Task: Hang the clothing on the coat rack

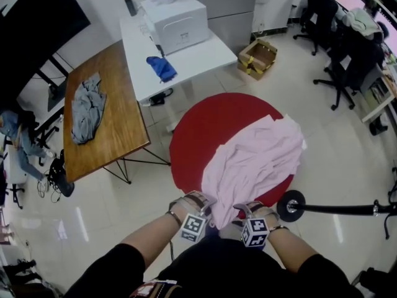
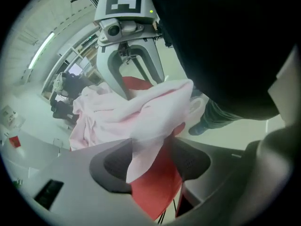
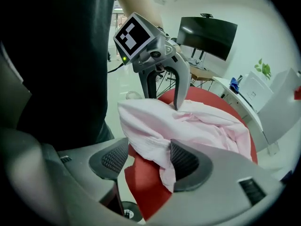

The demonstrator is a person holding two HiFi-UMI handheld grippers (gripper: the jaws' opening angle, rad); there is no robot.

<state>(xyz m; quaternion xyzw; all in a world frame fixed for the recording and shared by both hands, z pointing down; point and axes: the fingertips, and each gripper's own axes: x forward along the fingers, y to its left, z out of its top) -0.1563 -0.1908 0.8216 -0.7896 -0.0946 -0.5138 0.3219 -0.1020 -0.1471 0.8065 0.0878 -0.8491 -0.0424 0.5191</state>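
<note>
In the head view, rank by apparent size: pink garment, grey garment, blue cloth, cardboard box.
1. pink garment
2. grey garment
3. cardboard box
4. blue cloth
The pink garment lies nearest the camera, which likely inflates its lead.

The left forearm [image 1: 146, 233] and right forearm [image 1: 296, 244], both bare, reach in from the lower edge of the head view and converge at lower centre. The left hand-held gripper [image 1: 201, 205] and right hand-held gripper [image 1: 249, 211] point away from the body, close together. Each has its jaws wide apart, with pink cloth [image 1: 254, 160] lying loose between them.
</note>
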